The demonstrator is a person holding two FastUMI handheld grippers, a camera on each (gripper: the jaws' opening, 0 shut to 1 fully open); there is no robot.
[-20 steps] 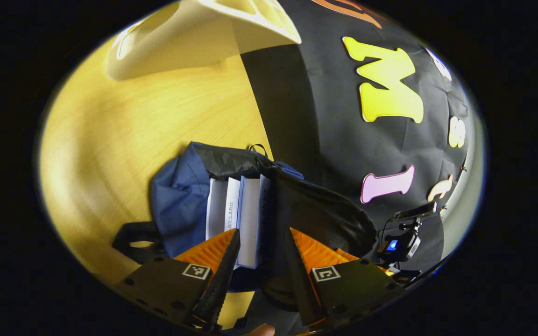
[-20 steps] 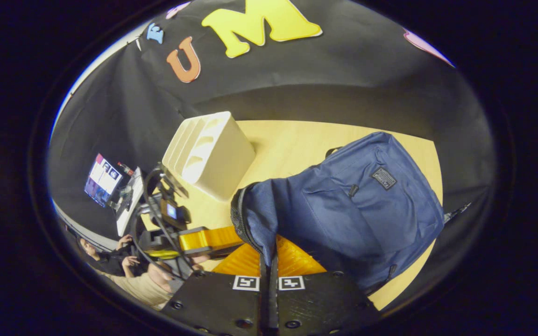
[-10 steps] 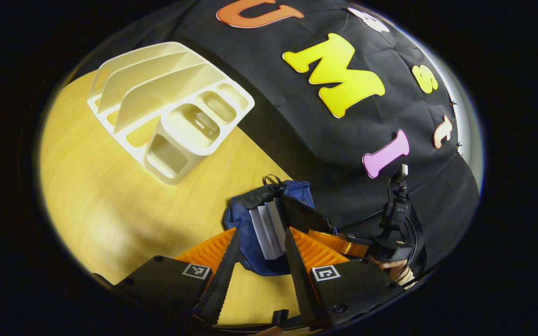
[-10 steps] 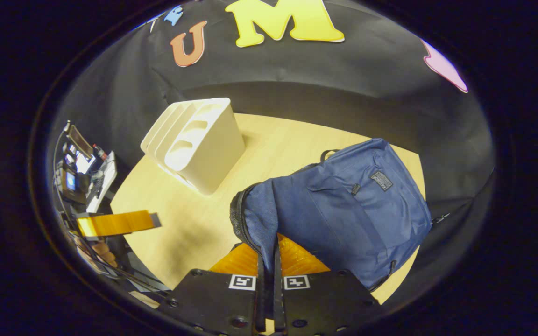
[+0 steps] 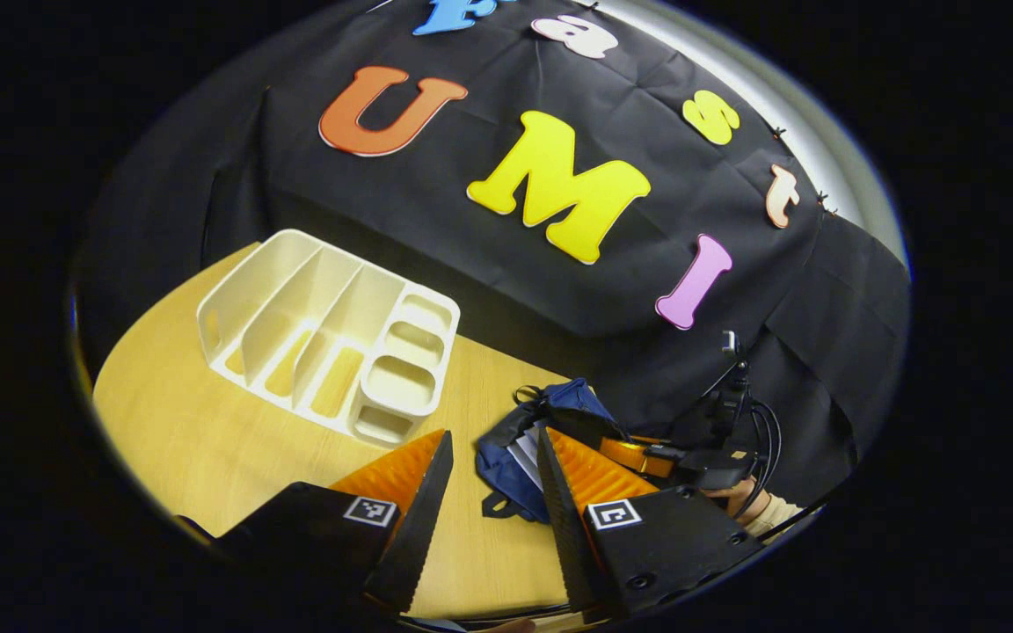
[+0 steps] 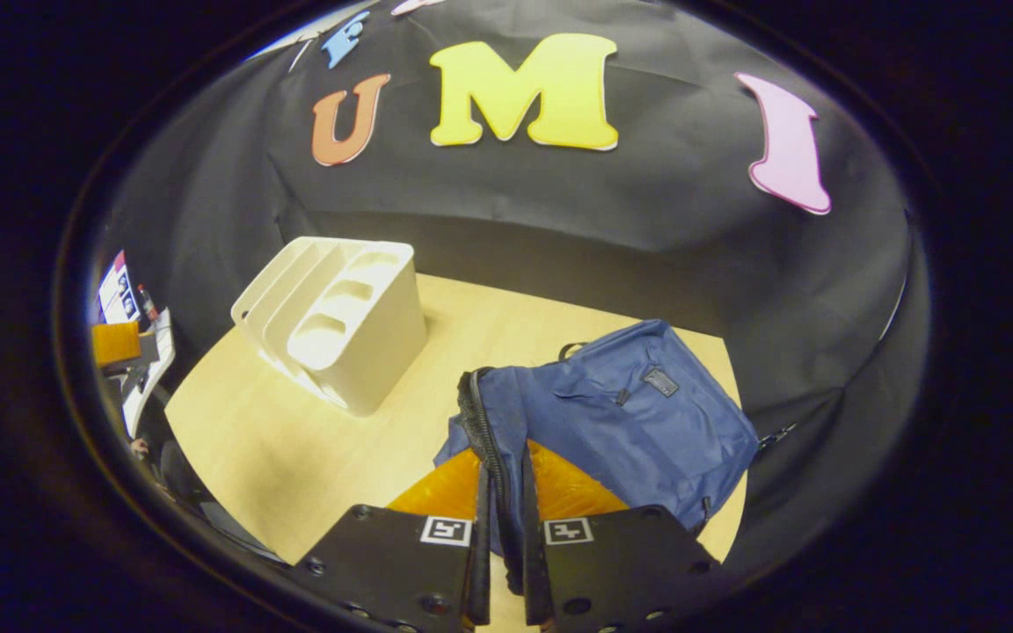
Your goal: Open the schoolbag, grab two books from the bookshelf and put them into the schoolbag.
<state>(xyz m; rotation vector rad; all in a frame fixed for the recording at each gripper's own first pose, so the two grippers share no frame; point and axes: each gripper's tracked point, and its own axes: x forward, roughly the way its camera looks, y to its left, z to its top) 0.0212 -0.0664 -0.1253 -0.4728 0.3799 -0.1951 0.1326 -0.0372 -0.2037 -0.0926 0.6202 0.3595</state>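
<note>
Pale wood tabletop (image 6: 313,457): the empty white bookshelf (image 6: 331,321) sits toward its back edge, the blue schoolbag (image 6: 630,422) near its right edge, books (image 5: 526,453) inside. The left gripper (image 5: 489,492), spread and empty, has drawn back; the right gripper (image 6: 503,527) pinches the bag's rim. Packing looks done.

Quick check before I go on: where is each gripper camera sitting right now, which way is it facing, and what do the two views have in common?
Left gripper view: rides on the left gripper, raised over the table, looking toward the wall; its open fingers frame the schoolbag with books inside; the right gripper and a hand show beyond.
Right gripper view: rides on the right gripper, low beside the schoolbag, fingers pinching its zipper edge.
Shared: schoolbag, cream bookshelf with bare slots, table.
</note>
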